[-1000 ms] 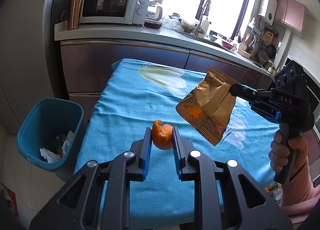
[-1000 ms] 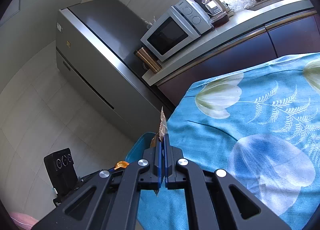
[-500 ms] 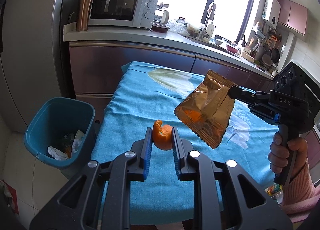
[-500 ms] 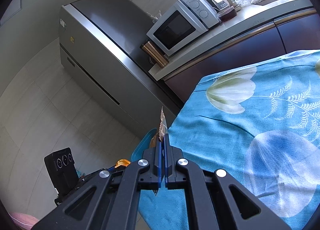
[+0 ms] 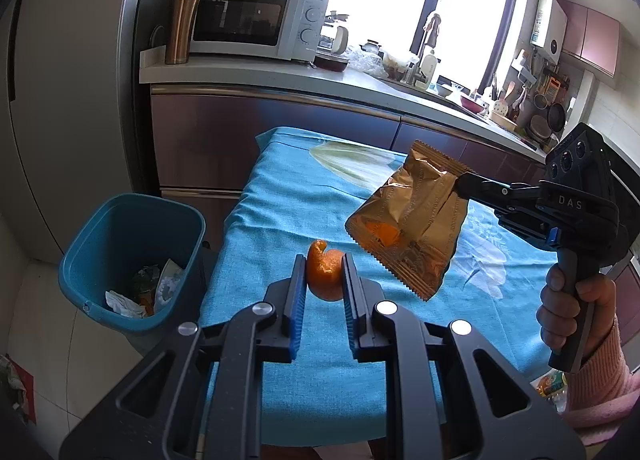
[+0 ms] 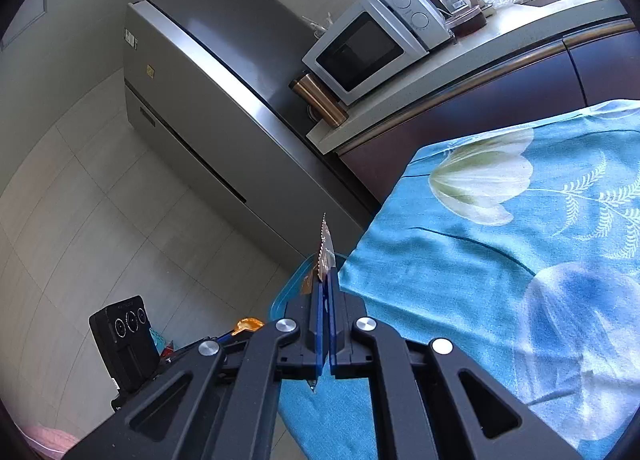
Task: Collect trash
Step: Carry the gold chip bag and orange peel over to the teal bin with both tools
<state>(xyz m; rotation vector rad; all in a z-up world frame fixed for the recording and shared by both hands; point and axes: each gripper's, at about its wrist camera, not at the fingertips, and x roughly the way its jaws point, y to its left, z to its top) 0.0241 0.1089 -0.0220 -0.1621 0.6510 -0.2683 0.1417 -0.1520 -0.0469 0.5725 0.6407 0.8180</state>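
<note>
Left tongs [image 5: 324, 278]: clenched on a piece of orange peel [image 5: 325, 275], pinched between the two blue-lined pads, the curl of the peel sticking up above the fingertips. Peel is held in the air over the near-left part of the counter [image 5: 280, 196], which is covered by a blue cloth with a white flower print.

Right tongs [image 5: 460, 182]: clenched on a brown snack wrapper [image 5: 412, 220], gripped at its upper right corner. Wrapper hangs tilted, serrated bottom edge pointing down and to the left, an orange patch visible on its lower left face. It is off the counter surface, to the right of the peel and above it. In the right wrist view the wrapper [image 6: 325, 248] shows edge-on, a thin serrated strip standing out past the closed pads of the right tongs [image 6: 326, 288].

Right hand [image 5: 572, 308], pink sleeve at the wrist, grips the handle of the right tool.

Blue trash bin [image 5: 100, 260] stands on the floor just beside the counter's left edge, below the left tongs and to their left. Inside: crumpled white paper and mixed scraps.

Background: white microwave [image 5: 256, 26] on the kitchen worktop behind, copper tumbler [image 5: 179, 28] just to its left.
</note>
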